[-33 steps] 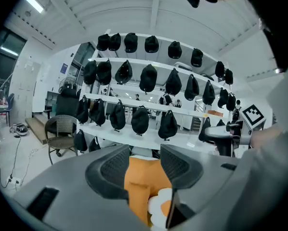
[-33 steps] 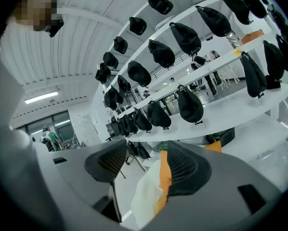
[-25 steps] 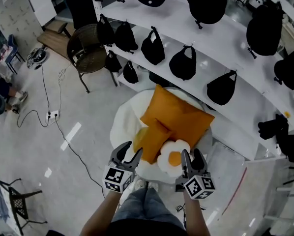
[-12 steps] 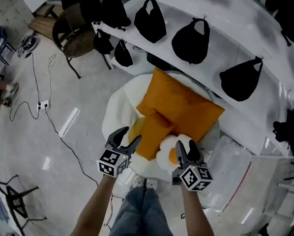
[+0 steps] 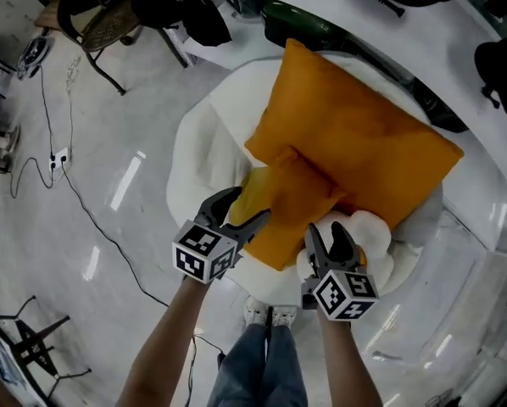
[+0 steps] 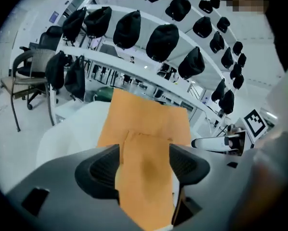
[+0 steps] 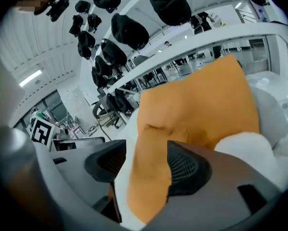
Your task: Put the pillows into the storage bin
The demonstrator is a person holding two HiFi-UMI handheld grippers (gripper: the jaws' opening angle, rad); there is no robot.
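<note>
Pillows: three, all piled on the white round seat (image 5: 201, 142), none in the storage bin (image 5: 484, 265).
Large orange pillow (image 5: 359, 134): one, square, smooth woven cloth, lying highest up the seat.
Small orange pillow (image 5: 292, 200): one, oblong, same cloth, resting on the large one's near edge.
White pillow (image 5: 381, 254): one, fluffy plush with rounded lobes, partly hidden behind the right gripper.
Seat: one, pale, soft and bulging.
Storage bin: one, clear plastic with straight edges, on the floor just beside the seat at the right.
Left gripper (image 5: 247, 209): jaws have just been opening and stand wide; the small orange pillow's end shows in the gap, with the ribbed dark pads not pressing it.
Right gripper (image 5: 325, 231): jaws apart, holding nothing, above the white pillow.
Marker cubes: two, one per gripper.
Black bags (image 6: 163, 41): well over ten, rounded, along curved white shelves.
Chair (image 5: 101, 25): one, wicker-backed.
</note>
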